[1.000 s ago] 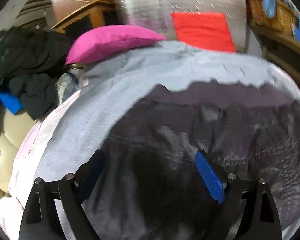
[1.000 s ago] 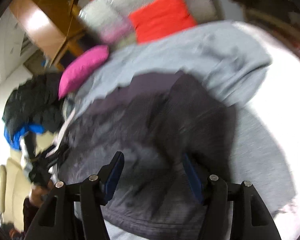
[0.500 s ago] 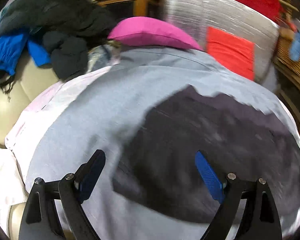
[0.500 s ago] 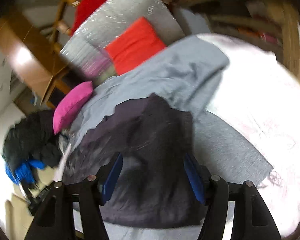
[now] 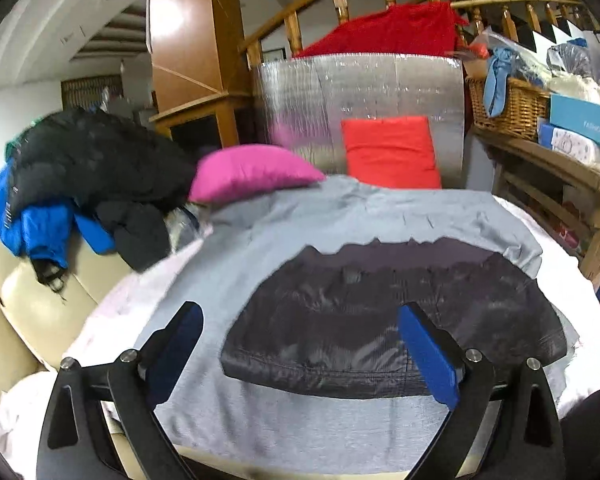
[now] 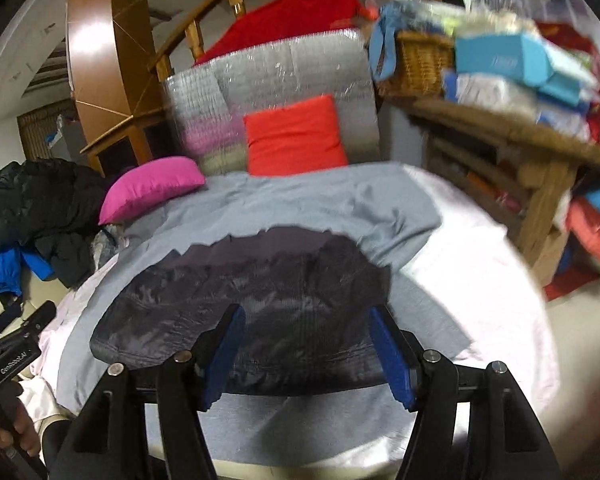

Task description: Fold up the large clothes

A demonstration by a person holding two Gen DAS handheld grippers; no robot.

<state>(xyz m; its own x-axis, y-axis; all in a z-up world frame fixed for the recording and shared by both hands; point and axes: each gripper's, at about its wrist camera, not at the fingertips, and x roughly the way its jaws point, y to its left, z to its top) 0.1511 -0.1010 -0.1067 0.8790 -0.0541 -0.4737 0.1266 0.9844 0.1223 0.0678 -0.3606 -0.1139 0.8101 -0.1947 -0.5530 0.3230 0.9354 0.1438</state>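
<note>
A dark grey padded garment (image 5: pixel 380 300) (image 6: pixel 240 280) lies folded in a flat rectangle on a light grey cloth (image 5: pixel 280 232) (image 6: pixel 300 200), which is spread over a white sheet (image 6: pixel 480 260). My left gripper (image 5: pixel 298 316) hovers above the garment's near left part. Its jaws are opening, nothing is between them, and they touch no fabric. My right gripper (image 6: pixel 306 314) hangs open above the garment's near right part, also holding nothing. A hand (image 6: pixel 20 436) holding the left gripper shows at the left edge of the right wrist view.
A pink cushion (image 5: pixel 252 172), a red cushion (image 5: pixel 388 152) and a silver foil mat (image 5: pixel 360 88) stand at the far end. Black and blue clothes (image 5: pixel 80 168) are piled on a cream sofa (image 5: pixel 40 300) at left. At right, a wooden shelf (image 5: pixel 560 168) carries a wicker basket (image 5: pixel 508 108) and boxes.
Both grippers have pulled back and risen away from the dark garment, so more of the room shows. The garment stays flat on the grey cloth. The left jaws stand slightly wider.
</note>
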